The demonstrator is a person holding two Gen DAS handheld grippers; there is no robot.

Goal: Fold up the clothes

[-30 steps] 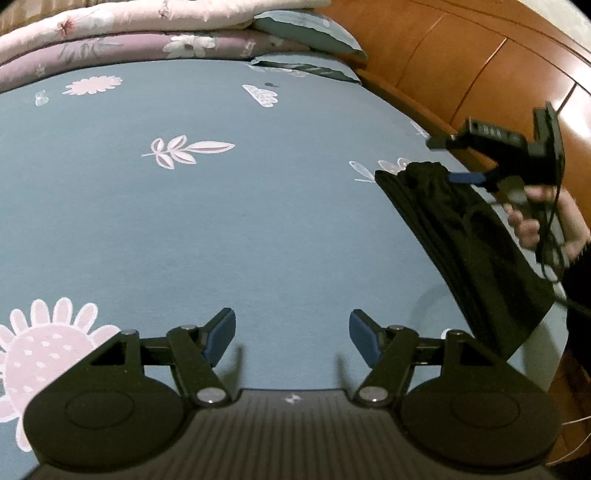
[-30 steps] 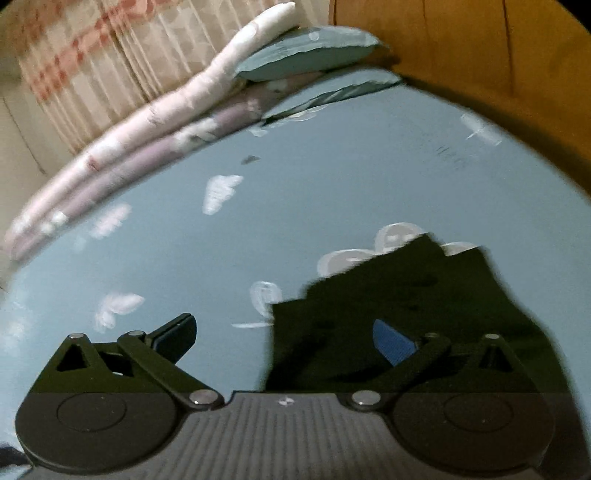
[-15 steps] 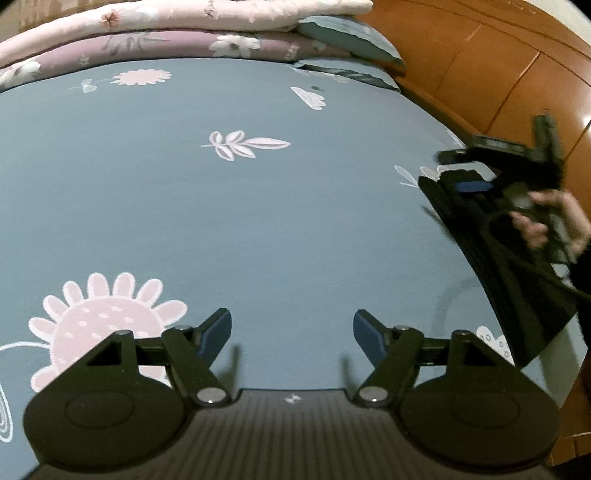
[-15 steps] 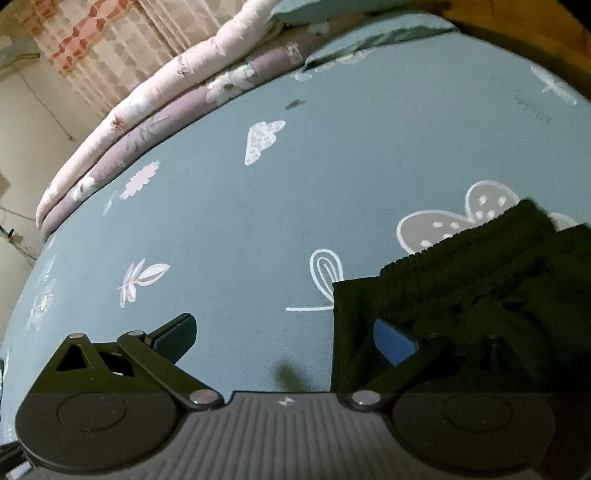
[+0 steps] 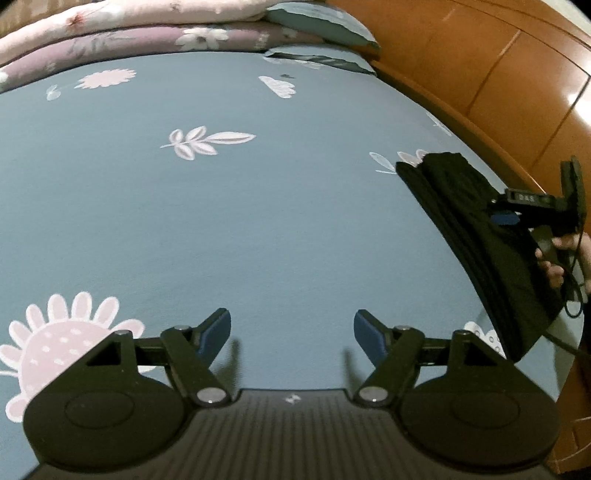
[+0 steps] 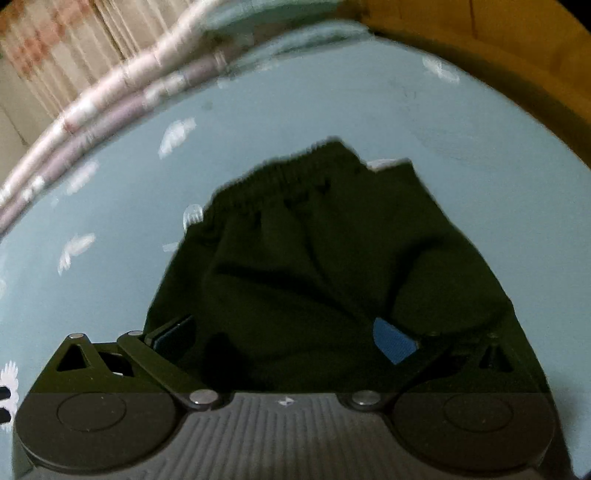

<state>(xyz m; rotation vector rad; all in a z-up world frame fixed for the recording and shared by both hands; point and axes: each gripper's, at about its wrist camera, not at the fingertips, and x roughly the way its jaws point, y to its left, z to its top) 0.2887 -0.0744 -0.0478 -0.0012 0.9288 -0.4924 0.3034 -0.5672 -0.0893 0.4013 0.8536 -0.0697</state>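
A folded black garment with an elastic waistband lies near the right edge of the blue bed sheet. In the right wrist view the garment fills the middle, its waistband at the far end. My right gripper is open just above it, both fingers over the near cloth, holding nothing. It also shows in the left wrist view, held by a hand over the garment. My left gripper is open and empty over bare sheet, well left of the garment.
Folded pink and mauve quilts and teal pillows lie at the far end of the bed. A wooden panel runs along the right side, close behind the garment.
My right gripper has moved back and toward the middle of the garment, which now lies flat between its open fingers. My left gripper's view has shifted only slightly.
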